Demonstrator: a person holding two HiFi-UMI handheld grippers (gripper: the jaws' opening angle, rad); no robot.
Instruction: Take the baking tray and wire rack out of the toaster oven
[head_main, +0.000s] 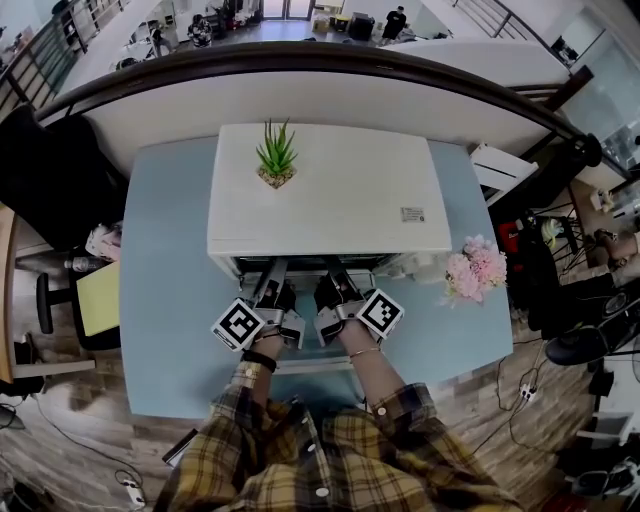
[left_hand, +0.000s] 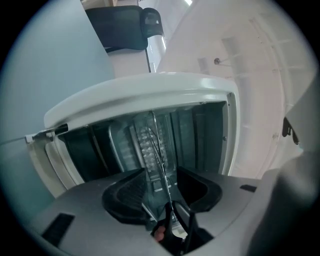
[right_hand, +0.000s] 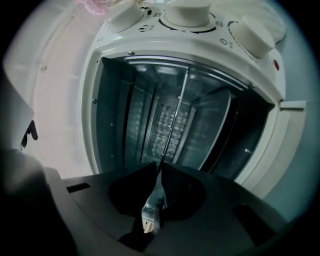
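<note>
While the toaster oven (head_main: 330, 190) stands door-open at the back edge of the desk (head_main: 165, 300), nothing is out yet: the wire rack (right_hand: 172, 125) lies inside, seen edge-on, and the baking tray cannot be told from it. On its front edge the right claw (right_hand: 159, 175) is clenched; the left claw (left_hand: 161, 180) straddles it, unpinched. By my judgement, the whole pull-out remains.

I'm looking down on a pale blue surface (head_main: 165, 300) across the middle of the head view. A small spiky green plant (head_main: 276, 155) sits toward 12 o'clock, and a bunch of pink flowers (head_main: 476, 270) lies at 3 o'clock. A black office chair (head_main: 55, 170) stands at 10 o'clock. Cables (head_main: 520, 385) trail over the wooden floor (head_main: 70, 430) at 4 o'clock.
</note>
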